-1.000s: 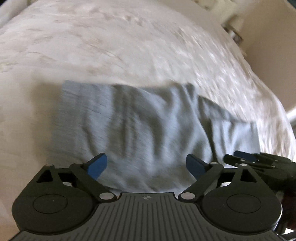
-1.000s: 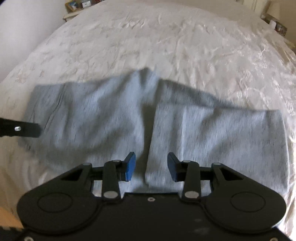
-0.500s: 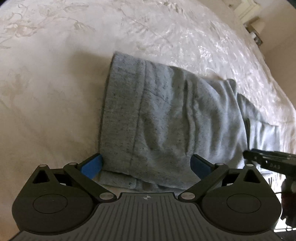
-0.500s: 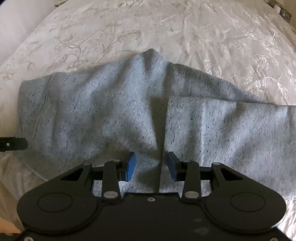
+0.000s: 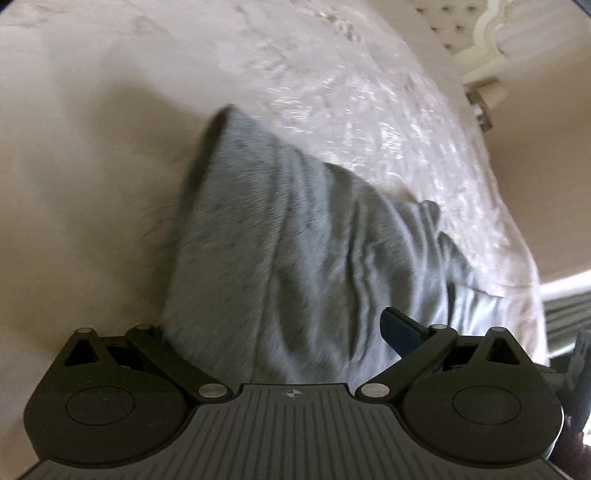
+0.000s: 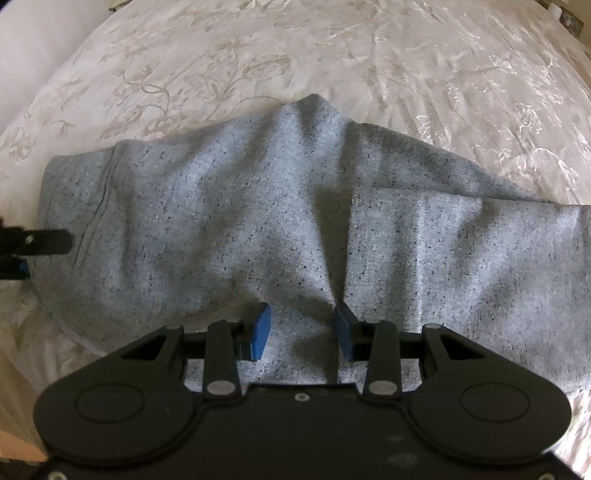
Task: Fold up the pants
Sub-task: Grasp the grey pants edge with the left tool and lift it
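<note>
Grey heathered pants lie folded across the bed, waistband end to the left. An upper layer's edge runs toward my right gripper. That gripper hangs low over the pants' middle, its blue pads apart, with creased cloth below the gap. My left gripper stands wide open at the waistband end. Cloth lies between its jaws and hides the left pad; only the right pad shows. One of its fingers reaches in at the left of the right wrist view.
A cream floral bedspread covers the bed around the pants. A white tufted headboard and a small bedside item stand at the far right. The bed's near edge and wood floor show at lower left.
My left gripper has sunk toward the waistband end and rolled, so cloth now covers its left pad. My right gripper first dropped closer over the middle of the pants, then held still.
</note>
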{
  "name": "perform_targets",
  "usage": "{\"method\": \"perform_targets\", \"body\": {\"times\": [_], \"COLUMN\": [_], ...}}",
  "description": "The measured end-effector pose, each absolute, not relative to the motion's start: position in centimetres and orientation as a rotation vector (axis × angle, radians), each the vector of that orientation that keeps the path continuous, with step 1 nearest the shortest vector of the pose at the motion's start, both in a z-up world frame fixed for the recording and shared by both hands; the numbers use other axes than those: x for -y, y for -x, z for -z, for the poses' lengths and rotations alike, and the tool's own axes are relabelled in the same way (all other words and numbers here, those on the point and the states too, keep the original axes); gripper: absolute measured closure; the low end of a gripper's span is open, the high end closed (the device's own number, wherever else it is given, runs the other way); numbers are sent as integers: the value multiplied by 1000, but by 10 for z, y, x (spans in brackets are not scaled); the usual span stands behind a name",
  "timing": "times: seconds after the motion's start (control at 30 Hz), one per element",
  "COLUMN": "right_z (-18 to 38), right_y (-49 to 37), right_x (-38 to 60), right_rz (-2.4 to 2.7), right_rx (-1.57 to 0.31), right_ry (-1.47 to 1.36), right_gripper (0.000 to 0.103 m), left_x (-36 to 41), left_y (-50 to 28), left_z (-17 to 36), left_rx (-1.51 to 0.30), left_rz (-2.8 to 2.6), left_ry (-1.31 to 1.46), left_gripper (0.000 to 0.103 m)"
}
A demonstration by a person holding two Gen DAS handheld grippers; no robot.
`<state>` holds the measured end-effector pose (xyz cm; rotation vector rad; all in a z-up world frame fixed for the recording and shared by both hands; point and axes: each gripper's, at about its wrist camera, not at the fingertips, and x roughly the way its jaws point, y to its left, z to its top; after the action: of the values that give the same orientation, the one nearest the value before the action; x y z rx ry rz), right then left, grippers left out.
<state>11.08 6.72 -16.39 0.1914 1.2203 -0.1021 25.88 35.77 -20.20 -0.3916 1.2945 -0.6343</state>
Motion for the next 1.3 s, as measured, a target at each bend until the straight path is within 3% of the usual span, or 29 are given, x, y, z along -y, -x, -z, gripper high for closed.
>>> {"method": "perform_targets", "body": {"times": [0.37, 0.43, 0.5, 0.53, 0.93, 1.13, 1.3], "right_z": [153, 149, 146, 145, 127, 108, 113], "right_y": [-96, -93, -89, -87, -87, -119, -130], "right_x": [-60, -57, -54, -52, -29, -27, -2], "right_rz": [133, 141, 151, 156, 29, -126, -58], "right_rx": [-1186, -1175, -1165, -1160, -1052, -982, -1009], "right_ry": [-225, -234, -243, -247, -357, -448, -479], "right_gripper": [63, 63, 63, 63, 62, 63, 61], "left_x": [-346, -346, -344, -344, -294, -244, -206], "left_y": [-267, -263, -256, -251, -223, -205, -195], "left_z": [207, 202, 188, 179, 122, 121, 138], "left_rx": [-1311, -1290, -1252, -1233, -1126, -1110, -1134], "left_rz": [753, 728, 695, 675, 698, 712, 740], "left_ry": [608, 631, 567, 541, 320, 228, 188], "left_gripper": [3, 23, 68, 70, 70, 69, 59]}}
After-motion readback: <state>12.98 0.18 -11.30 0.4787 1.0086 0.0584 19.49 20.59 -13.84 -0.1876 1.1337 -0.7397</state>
